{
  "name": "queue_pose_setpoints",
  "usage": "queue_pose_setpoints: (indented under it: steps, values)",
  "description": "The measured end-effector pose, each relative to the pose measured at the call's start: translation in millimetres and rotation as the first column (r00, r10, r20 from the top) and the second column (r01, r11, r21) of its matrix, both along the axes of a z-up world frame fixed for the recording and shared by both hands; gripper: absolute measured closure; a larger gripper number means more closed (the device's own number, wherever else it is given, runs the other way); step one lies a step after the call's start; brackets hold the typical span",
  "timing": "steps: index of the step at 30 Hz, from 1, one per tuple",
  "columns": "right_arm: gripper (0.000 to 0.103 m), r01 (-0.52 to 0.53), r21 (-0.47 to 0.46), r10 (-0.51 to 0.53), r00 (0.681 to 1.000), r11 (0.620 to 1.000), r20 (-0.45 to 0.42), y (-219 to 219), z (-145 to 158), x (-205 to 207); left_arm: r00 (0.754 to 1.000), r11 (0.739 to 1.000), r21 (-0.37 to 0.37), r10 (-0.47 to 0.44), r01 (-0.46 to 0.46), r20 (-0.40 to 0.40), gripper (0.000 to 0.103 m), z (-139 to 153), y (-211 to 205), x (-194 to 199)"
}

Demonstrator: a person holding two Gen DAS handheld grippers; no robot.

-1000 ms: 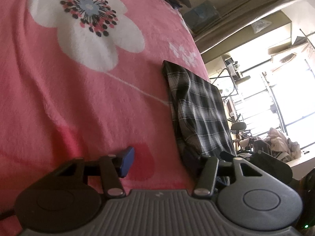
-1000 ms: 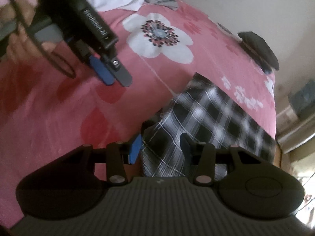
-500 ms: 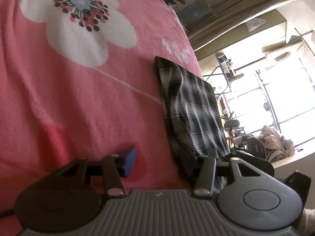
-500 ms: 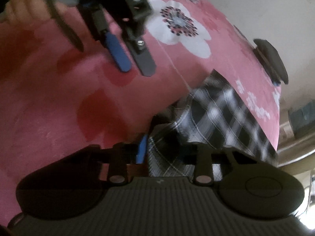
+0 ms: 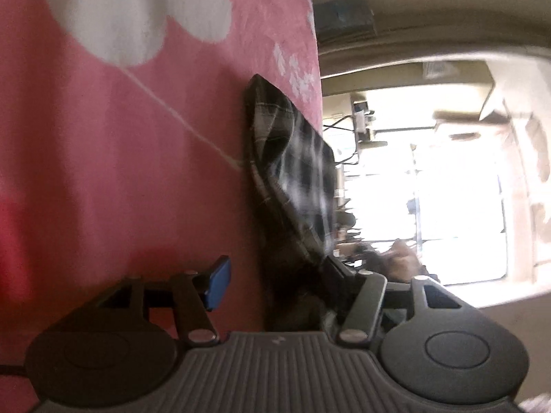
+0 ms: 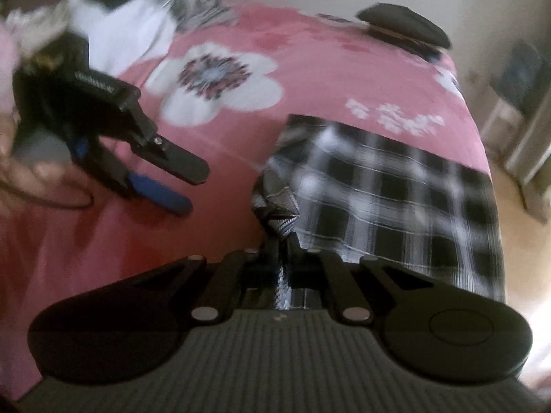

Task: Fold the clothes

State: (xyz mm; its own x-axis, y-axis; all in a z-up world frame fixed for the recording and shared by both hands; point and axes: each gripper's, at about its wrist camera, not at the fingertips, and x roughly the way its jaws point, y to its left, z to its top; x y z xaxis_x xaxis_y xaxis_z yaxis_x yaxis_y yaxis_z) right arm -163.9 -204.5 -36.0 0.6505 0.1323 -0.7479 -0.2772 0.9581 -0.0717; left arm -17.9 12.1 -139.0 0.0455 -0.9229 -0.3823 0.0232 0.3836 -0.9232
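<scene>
A black-and-white plaid garment (image 6: 396, 192) lies folded on the pink flowered bedspread (image 6: 310, 69), near the bed's right edge. My right gripper (image 6: 283, 241) is shut on its near left corner, which is bunched up between the pads. In the right wrist view my left gripper (image 6: 194, 189), held by a hand (image 6: 20, 172), hovers left of the garment, a gap apart from it. Its jaws are opening. In the left wrist view the plaid garment (image 5: 292, 172) runs toward my left gripper (image 5: 279, 278). Its dark near end sits between the jaws, apart from the blue pad (image 5: 217, 287).
White and grey clothes (image 6: 127, 34) are piled at the bed's far left. A dark flat object (image 6: 403, 27) lies at the far right corner. The bed drops off to the floor (image 6: 509, 206) just right of the garment. A bright window (image 5: 447, 189) fills the left wrist view's right side.
My right gripper closed from half open onto the garment's corner and pulled it up. My left gripper rolled, dropped closer to the garment's near end, and its jaws spread wider.
</scene>
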Motion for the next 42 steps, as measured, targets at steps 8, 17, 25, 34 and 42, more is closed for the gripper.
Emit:
queue_pose_setpoints:
  steps: [8, 17, 25, 34, 42]
  values:
    - [0.1, 0.106, 0.113, -0.111, 0.993, 0.988, 0.043, -23.0, 7.8, 0.3, 0.997, 0.998, -0.055, -0.003, -0.001, -0.071, 0.039, -6.5, -27.1, 20.9]
    - [0.1, 0.012, 0.074, -0.019, 0.996, 0.997, 0.089, -11.5, 6.3, -5.9, 0.993, 0.996, -0.071, -0.065, 0.058, -0.097, 0.037, -14.6, -43.4, 15.4]
    - [0.099, -0.212, -0.143, 0.228, 0.968, 0.967, 0.104, 32.6, -8.1, -20.5, 0.995, 0.995, -0.027, -0.094, 0.093, -0.031, 0.076, -15.0, -54.7, 7.4]
    - [0.094, -0.197, -0.011, 0.197, 0.978, 0.98, 0.067, 13.8, 0.4, -21.4, 0.989, 0.987, 0.058, -0.148, 0.147, 0.009, 0.078, -17.4, -60.7, 4.0]
    - [0.089, -0.106, 0.081, 0.104, 0.994, 0.991, 0.032, -5.7, -0.1, -19.3, 0.981, 0.978, 0.087, -0.191, 0.188, 0.027, 0.071, -15.9, -71.0, 5.7]
